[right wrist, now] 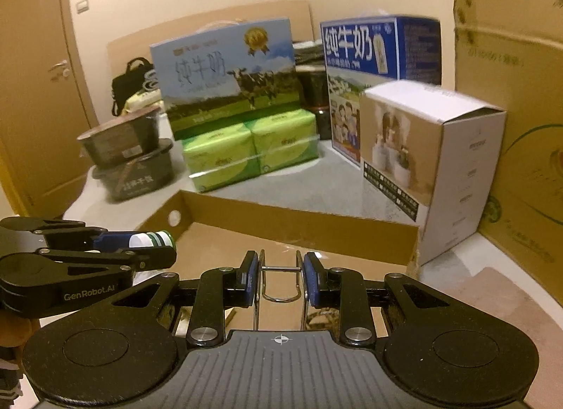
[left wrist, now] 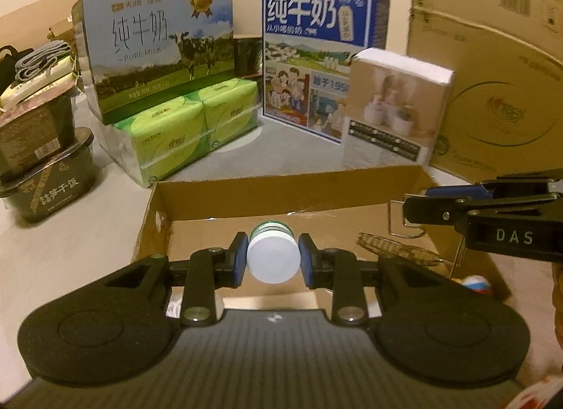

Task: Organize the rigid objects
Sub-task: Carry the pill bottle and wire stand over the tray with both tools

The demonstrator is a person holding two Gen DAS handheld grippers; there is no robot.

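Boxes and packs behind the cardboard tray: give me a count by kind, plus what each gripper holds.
Milk cartons: 2, cow carton and blue carton
Green tissue packs: 2
White product box: 1
Dark food tubs: 2, stacked
Held items: 2, white bottle in left gripper, wire rack in right gripper
Total: 9
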